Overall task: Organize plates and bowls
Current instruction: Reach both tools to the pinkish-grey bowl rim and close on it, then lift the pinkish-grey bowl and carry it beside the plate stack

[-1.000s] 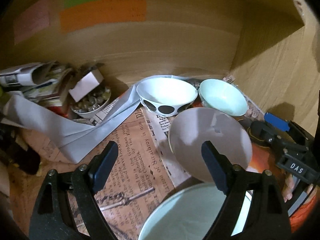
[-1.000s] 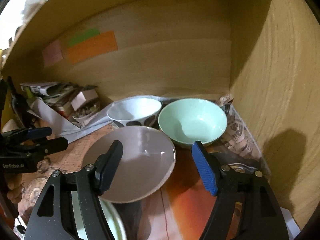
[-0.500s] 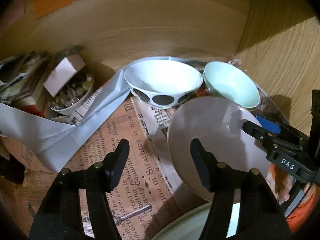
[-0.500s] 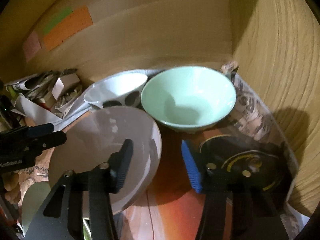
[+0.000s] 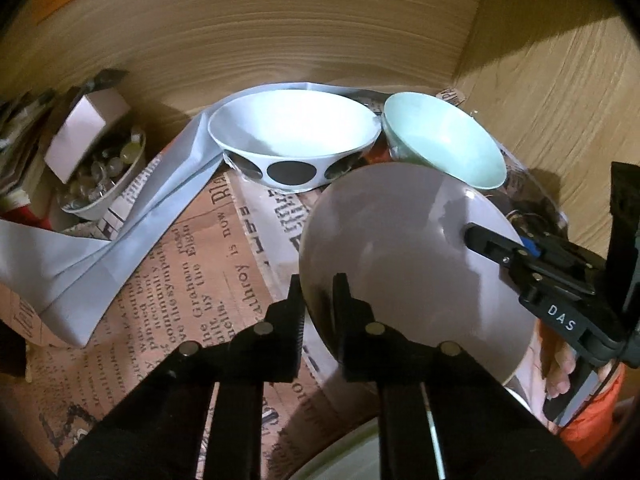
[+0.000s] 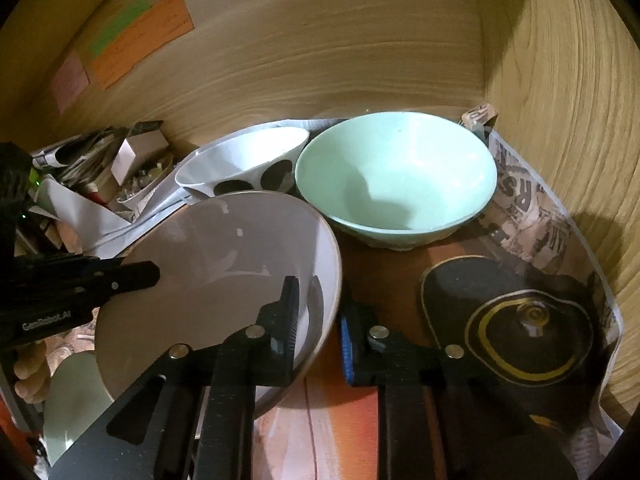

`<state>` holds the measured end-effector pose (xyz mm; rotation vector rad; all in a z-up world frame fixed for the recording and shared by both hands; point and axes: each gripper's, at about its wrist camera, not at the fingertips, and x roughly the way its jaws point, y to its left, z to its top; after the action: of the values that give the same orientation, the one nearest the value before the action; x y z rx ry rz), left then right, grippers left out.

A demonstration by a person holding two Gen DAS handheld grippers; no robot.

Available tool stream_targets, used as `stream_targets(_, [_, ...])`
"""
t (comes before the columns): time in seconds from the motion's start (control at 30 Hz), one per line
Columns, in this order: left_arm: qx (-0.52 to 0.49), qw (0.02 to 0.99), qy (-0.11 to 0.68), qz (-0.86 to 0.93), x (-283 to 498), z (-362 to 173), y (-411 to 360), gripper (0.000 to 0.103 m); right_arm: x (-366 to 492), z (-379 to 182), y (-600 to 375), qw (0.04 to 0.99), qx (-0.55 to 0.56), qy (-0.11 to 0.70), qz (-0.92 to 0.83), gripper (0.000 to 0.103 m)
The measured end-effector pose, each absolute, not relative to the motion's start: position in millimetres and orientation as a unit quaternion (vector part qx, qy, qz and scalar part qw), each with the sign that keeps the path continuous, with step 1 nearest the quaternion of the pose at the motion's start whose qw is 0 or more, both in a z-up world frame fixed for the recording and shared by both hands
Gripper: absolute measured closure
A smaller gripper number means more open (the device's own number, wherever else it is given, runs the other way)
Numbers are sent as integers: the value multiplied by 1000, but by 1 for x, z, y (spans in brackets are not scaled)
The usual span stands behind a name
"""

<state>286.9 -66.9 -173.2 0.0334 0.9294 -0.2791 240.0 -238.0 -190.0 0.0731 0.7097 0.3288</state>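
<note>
A grey bowl [image 5: 404, 264] sits in front of a white bowl with black dots [image 5: 292, 136] and a mint green bowl [image 5: 444, 144] inside a wooden cupboard. My left gripper [image 5: 318, 292] is shut on the grey bowl's left rim. My right gripper [image 6: 320, 296] is shut on the grey bowl's [image 6: 224, 264] right rim, and it shows in the left wrist view [image 5: 500, 244]. The mint bowl [image 6: 396, 176] and dotted bowl [image 6: 244, 160] stand behind. A pale green plate [image 6: 76, 396] lies under the grey bowl, mostly hidden.
Newspaper [image 5: 188, 264] lines the shelf. A small dish of marbles [image 5: 100, 172] with a white box and folded grey paper [image 5: 80, 248] sit at the left. Wooden walls close the back and right. A black object with gold rings [image 6: 516, 328] lies at the right.
Both grippers moved forward and closed on opposite rims of the grey bowl. They were open a second ago.
</note>
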Motion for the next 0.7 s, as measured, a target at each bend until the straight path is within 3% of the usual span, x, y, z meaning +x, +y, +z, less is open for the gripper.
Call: stream_targets(0.7, [-5, 899, 415, -136, 253, -147, -56, 90, 209, -157, -234, 941, 42, 291, 165, 87])
